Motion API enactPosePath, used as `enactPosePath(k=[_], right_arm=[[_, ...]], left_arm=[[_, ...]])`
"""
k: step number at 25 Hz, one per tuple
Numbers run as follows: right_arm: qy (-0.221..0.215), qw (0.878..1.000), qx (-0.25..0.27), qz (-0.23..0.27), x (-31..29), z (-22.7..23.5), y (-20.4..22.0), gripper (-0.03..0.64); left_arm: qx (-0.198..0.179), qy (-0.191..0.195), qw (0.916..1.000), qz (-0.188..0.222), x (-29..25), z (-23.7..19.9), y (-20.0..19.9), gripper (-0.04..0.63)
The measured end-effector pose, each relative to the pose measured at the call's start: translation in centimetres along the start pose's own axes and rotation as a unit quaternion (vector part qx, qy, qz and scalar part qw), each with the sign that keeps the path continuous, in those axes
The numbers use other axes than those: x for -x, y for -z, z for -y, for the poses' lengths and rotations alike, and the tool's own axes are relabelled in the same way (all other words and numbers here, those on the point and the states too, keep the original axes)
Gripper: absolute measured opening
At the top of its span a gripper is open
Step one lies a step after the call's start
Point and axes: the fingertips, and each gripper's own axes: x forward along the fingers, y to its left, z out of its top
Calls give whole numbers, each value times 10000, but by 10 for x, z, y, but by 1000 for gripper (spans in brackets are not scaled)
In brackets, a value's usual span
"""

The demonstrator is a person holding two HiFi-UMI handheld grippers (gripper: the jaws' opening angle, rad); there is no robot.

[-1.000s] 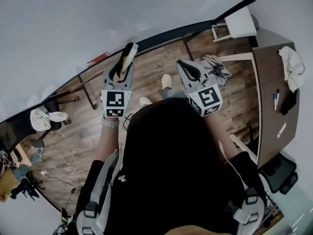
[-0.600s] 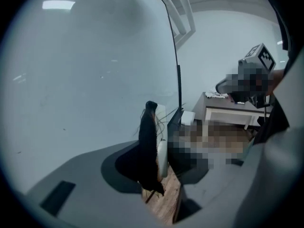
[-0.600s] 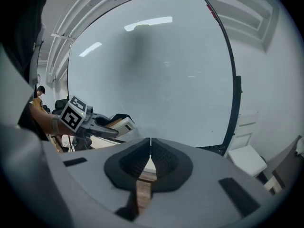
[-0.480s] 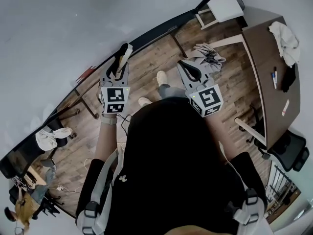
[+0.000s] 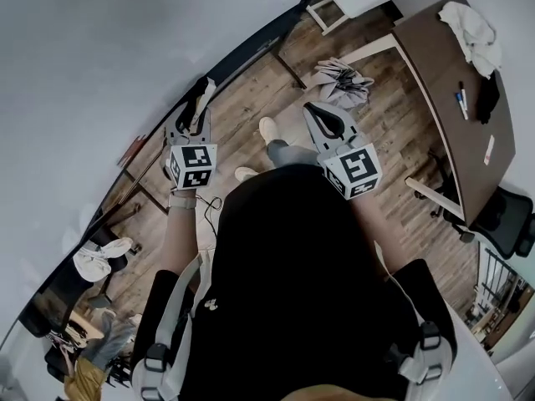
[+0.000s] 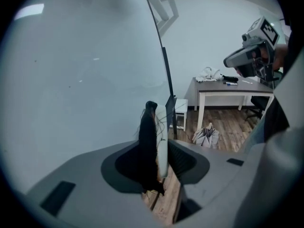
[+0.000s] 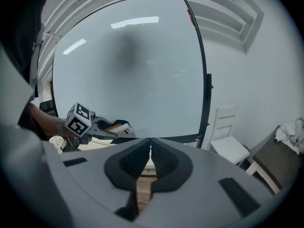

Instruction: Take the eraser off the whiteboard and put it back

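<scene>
My left gripper (image 6: 156,156) is clamped on the eraser (image 6: 148,132), which sits just beside the whiteboard (image 6: 85,80). It has sunk toward the whiteboard's bottom rail (image 5: 251,50) since a second ago, so I judge I'm putting it back. My right gripper (image 7: 149,148) is pinched closed and empty, farther from the whiteboard.

Whiteboard (image 7: 128,70): pretty glossy, smooth, light glare on it; dark matt frame. Eraser (image 6: 148,141): fuzzy black felt, frayed threads, smooth white plastic back. Left gripper (image 6: 159,146), right gripper (image 7: 150,148): matt grey plastic, black ribbed rubbery-looking pads. Floor (image 5: 393,132): brown wood planks, slight sheen. Desk (image 5: 435,65): matt brown top, crumpled white cloth (image 5: 468,25) at far edge.
</scene>
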Motion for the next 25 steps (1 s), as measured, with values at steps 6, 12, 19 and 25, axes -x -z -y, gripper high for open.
enactPosePath(k=[6,12,19,25], right_arm=[[236,9996,-124,-28,11,21,8,18],[376,9990,-217,-72,14,31,11,18],[426,9986,-298,-101,11,40,12,17],[414,9986,-307,-118,10,38,14,18]], left_arm=[[-382,29,9990,-208,-26,7,0,161],[-851,-92,9955,-410,-45,5,5,163],[-1424,-253,9876,-605,-61,6,10,163],[-1919,-409,9776,-766,-65,8,21,166]])
